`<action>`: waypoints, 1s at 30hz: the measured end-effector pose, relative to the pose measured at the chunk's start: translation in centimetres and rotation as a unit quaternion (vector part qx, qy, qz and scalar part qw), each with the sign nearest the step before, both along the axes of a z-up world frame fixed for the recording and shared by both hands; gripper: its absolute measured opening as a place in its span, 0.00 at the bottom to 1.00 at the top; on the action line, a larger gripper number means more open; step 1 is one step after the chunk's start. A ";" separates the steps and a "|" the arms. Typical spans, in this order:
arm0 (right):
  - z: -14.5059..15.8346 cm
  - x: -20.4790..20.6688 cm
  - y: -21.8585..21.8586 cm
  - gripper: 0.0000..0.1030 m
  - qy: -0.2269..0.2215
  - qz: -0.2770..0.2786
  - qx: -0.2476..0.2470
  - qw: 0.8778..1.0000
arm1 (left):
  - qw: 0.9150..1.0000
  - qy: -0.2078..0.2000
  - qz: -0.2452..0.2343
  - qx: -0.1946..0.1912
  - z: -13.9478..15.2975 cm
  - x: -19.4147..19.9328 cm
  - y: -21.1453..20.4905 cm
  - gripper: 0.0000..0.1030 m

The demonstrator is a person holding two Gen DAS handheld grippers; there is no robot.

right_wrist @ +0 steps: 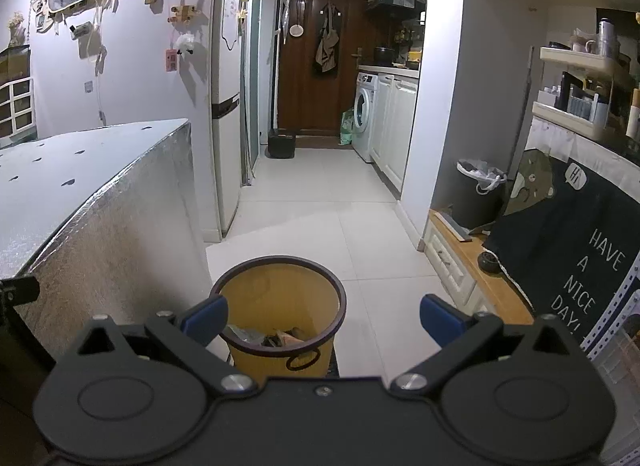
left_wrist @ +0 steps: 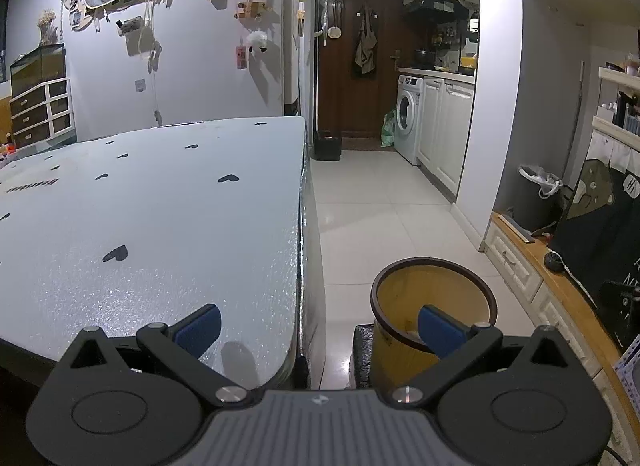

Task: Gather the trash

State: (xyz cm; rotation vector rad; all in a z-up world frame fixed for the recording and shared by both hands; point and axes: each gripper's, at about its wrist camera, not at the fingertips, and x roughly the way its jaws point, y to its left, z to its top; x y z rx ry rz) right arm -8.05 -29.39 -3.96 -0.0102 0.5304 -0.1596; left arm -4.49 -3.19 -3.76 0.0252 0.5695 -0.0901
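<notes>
Both pairs of jaws stood wide and held nothing; we saw our right gripper [right_wrist: 324, 316] hang directly above the yellow bin [right_wrist: 280, 306], trash [right_wrist: 280, 338] lying at its bottom; our left gripper [left_wrist: 318, 326] straddled the worktop [left_wrist: 160, 205] edge, bin to its right; no loose trash showed on the worktop.

one yellow bin [right_wrist: 280, 306], one dark bin [right_wrist: 478, 193], one table [left_wrist: 160, 205], one washing machine [right_wrist: 364, 113]
</notes>
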 end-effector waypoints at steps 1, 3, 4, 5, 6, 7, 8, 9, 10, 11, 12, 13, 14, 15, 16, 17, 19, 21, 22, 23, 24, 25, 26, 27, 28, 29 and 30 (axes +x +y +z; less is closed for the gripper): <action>0.0 0.0 0.0 1.00 0.000 0.001 0.000 1.000 | 1.000 0.000 -0.001 0.000 0.0 0.0 0.0 1.00; 0.0 0.0 0.0 1.00 0.001 0.002 0.001 1.000 | 1.000 -0.001 -0.001 0.001 0.1 0.0 -0.1 1.00; 0.0 0.0 0.1 1.00 0.001 0.003 0.001 1.000 | 1.000 -0.001 -0.002 0.001 0.1 0.0 -0.1 1.00; -0.1 0.1 0.1 1.00 0.001 0.004 0.001 1.000 | 1.000 -0.002 -0.002 0.001 0.1 0.0 -0.1 1.00; -0.1 0.1 0.1 1.00 0.001 0.005 0.000 1.000 | 1.000 -0.002 -0.002 0.001 0.1 0.0 -0.2 1.00; -0.1 0.1 0.2 1.00 0.001 0.005 -0.001 1.000 | 1.000 -0.002 -0.002 0.001 0.1 0.0 -0.2 1.00; -0.1 0.1 0.2 1.00 0.002 0.005 0.000 1.000 | 1.000 -0.002 -0.003 0.002 0.0 0.0 -0.2 1.00; -0.1 0.0 0.1 1.00 0.002 0.005 0.000 1.000 | 1.000 -0.003 -0.002 0.002 0.0 -0.1 -0.2 1.00; -0.1 -0.1 0.0 1.00 0.002 0.005 0.000 1.000 | 1.000 -0.003 -0.003 0.002 0.0 -0.1 -0.2 1.00; 0.0 0.0 0.0 1.00 0.002 0.005 0.000 1.000 | 1.000 -0.003 -0.002 0.002 0.0 -0.1 -0.2 1.00; 0.0 0.0 0.0 1.00 0.003 0.004 0.000 1.000 | 1.000 -0.003 -0.002 0.002 0.0 -0.1 -0.2 1.00; 0.0 0.0 0.0 1.00 0.003 0.005 0.000 1.000 | 1.000 -0.003 -0.002 0.002 0.0 -0.1 -0.2 1.00; 0.0 0.0 0.0 1.00 0.003 0.005 0.000 1.000 | 1.000 -0.003 -0.003 0.002 0.0 0.0 -0.2 1.00; 0.0 0.0 0.0 1.00 0.003 0.005 0.000 1.000 | 1.000 -0.003 -0.003 0.001 0.0 0.0 -0.2 1.00; 0.0 0.0 0.0 1.00 0.002 0.005 0.000 1.000 | 1.000 -0.002 -0.002 0.001 0.0 0.0 -0.2 1.00; 0.0 0.0 0.0 1.00 0.003 0.005 0.000 1.000 | 1.000 -0.002 -0.002 0.001 0.0 0.0 -0.2 1.00; 0.0 0.0 0.0 1.00 0.003 0.005 0.000 1.000 | 1.000 -0.002 -0.002 0.000 0.0 -0.1 -0.2 1.00; -0.1 -0.1 -0.1 1.00 0.003 0.006 0.000 1.000 | 1.000 -0.002 -0.002 0.001 0.0 -0.1 -0.2 1.00; -0.1 -0.1 -0.1 1.00 0.003 0.006 -0.001 1.000 | 1.000 -0.003 -0.002 0.001 0.0 -0.1 -0.2 1.00; -0.1 -0.1 -0.1 1.00 0.003 0.006 0.000 1.000 | 1.000 -0.003 -0.002 0.000 0.0 -0.1 -0.2 1.00; -0.1 -0.1 -0.1 1.00 0.003 0.006 -0.001 1.000 | 1.000 -0.003 -0.002 0.000 0.0 -0.1 -0.2 1.00; -0.1 -0.1 -0.1 1.00 0.003 0.006 -0.001 1.000 | 1.000 -0.004 -0.002 0.000 0.0 -0.1 -0.2 1.00; -0.1 -0.1 -0.1 1.00 0.004 0.006 -0.001 1.000 | 1.000 -0.004 -0.002 0.000 0.0 -0.1 -0.2 1.00; -0.1 -0.1 -0.1 1.00 0.003 0.006 -0.001 1.000 | 1.000 -0.004 -0.003 0.000 0.1 -0.2 -0.3 1.00; -0.1 -0.1 -0.1 1.00 0.003 0.006 -0.001 1.000 | 1.000 -0.004 -0.003 0.000 0.1 -0.2 -0.3 1.00; -0.1 -0.1 -0.1 1.00 0.003 0.006 -0.001 1.000 | 1.000 -0.005 -0.002 -0.001 0.1 -0.2 -0.3 1.00; -0.1 -0.1 -0.1 1.00 0.003 0.006 -0.001 1.000 | 1.000 -0.005 -0.002 -0.001 0.1 -0.2 -0.3 1.00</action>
